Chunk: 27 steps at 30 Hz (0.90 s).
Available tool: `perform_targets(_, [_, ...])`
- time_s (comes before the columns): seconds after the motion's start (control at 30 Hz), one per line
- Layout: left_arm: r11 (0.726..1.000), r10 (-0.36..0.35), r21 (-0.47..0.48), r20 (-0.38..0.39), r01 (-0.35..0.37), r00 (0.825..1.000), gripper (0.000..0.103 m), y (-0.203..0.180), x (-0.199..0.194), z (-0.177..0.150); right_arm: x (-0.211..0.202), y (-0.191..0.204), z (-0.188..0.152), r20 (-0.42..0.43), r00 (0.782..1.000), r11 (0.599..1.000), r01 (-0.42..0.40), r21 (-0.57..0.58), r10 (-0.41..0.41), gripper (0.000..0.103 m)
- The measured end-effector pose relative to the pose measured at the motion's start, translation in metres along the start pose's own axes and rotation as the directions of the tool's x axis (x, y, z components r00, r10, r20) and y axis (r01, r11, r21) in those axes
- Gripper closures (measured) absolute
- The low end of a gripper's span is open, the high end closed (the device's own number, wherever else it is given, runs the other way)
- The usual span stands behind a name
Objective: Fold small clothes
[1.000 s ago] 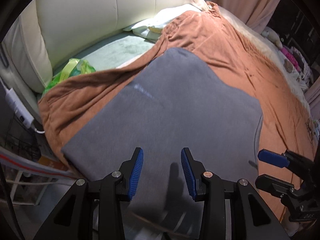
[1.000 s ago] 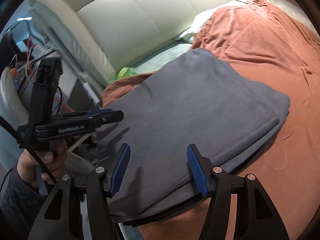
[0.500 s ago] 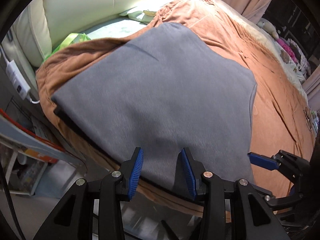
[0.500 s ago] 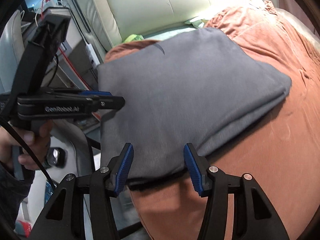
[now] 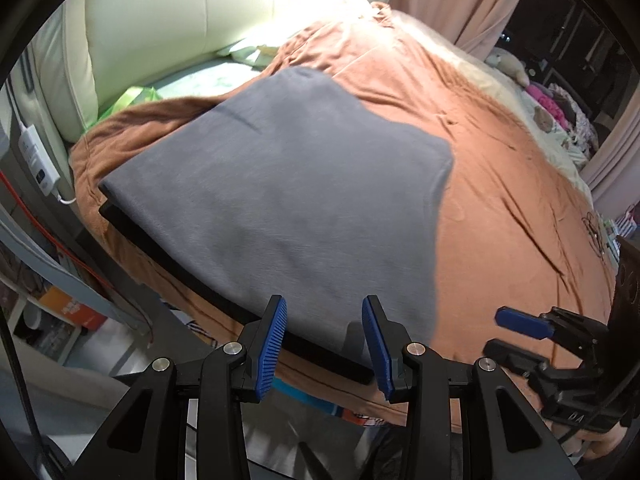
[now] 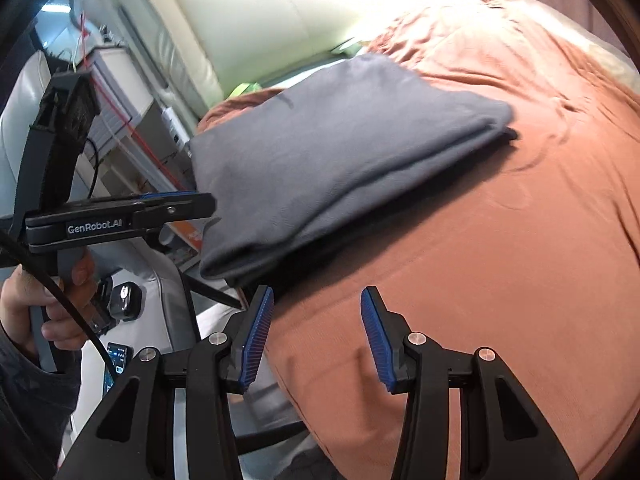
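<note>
The folded grey garment [image 5: 280, 200] lay just ahead of the left gripper [image 5: 324, 344], whose half-spread fingers held nothing. The right gripper [image 6: 316, 340], empty, was closing beside its corner. Recommended: pinch both near-edge corners together.

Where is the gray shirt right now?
The folded gray shirt lies on the orange-brown blanket at the bed's near corner, below the cream headboard. In the right wrist view it lies up and left of the open tongs.
</note>
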<state>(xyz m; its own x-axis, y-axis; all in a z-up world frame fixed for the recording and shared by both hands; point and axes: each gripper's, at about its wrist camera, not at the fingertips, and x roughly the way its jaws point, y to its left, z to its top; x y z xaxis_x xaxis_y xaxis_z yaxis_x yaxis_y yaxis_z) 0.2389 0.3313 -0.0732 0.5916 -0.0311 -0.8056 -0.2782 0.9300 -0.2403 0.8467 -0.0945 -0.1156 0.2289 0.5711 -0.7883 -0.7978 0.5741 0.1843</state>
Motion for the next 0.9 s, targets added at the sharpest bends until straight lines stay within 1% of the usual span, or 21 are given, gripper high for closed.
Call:
perform_targets(0.23, [0.998, -0.034, 0.053, 0.045, 0.031, 0.998, 0.061, -0.04, -0.021, -0.017, -0.054, -0.012, -0.024, 0.094, 0.993, 0.995, 0.058, 0.075, -0.065, 0.06])
perform_targets(0.37, [0.995, -0.05, 0.087, 0.089, 0.043, 0.995, 0.048, -0.063, -0.039, -0.032, -0.074, -0.01, -0.036, 0.141, 0.984, 0.99, 0.1, 0.098, -0.113, 0.06])
perform_targets(0.4, [0.994, -0.057, 0.094, 0.101, 0.048, 0.993, 0.047, -0.069, -0.043, -0.036, -0.079, -0.009, -0.04, 0.151, 0.981, 0.988, 0.11, 0.104, -0.125, 0.059])
perform_targets(0.57, [0.988, -0.088, 0.137, 0.149, 0.068, 0.985, 0.046, -0.094, -0.067, -0.056, -0.106, -0.002, -0.063, 0.201, 0.963, 0.978, 0.153, 0.14, -0.18, 0.053])
perform_targets(0.6, [0.987, -0.09, 0.149, 0.16, 0.066, 0.983, 0.045, -0.1, -0.072, -0.06, -0.111, 0.001, -0.068, 0.21, 0.958, 0.976, 0.164, 0.146, -0.193, 0.049])
perform_targets(0.63, [0.985, -0.092, 0.161, 0.172, 0.064, 0.981, 0.044, -0.105, -0.077, -0.065, -0.116, 0.005, -0.074, 0.221, 0.953, 0.973, 0.176, 0.152, -0.207, 0.045])
perform_targets(0.7, [0.98, -0.102, 0.188, 0.198, 0.064, 0.975, 0.038, -0.116, -0.088, -0.076, -0.128, 0.013, -0.084, 0.242, 0.943, 0.968, 0.192, 0.164, -0.228, 0.043])
perform_targets(0.8, [0.974, -0.12, 0.217, 0.23, 0.069, 0.966, 0.034, -0.129, -0.103, -0.092, -0.146, 0.025, -0.103, 0.272, 0.927, 0.96, 0.212, 0.185, -0.257, 0.038])
perform_targets(0.87, [0.969, -0.137, 0.235, 0.25, 0.077, 0.958, 0.033, -0.137, -0.115, -0.103, -0.158, 0.035, -0.117, 0.288, 0.913, 0.951, 0.24, 0.194, -0.289, 0.034])
perform_targets(0.9, [0.966, -0.145, 0.245, 0.259, 0.08, 0.955, 0.031, -0.141, -0.12, -0.108, -0.163, 0.038, -0.122, 0.294, 0.907, 0.948, 0.249, 0.199, -0.3, 0.033])
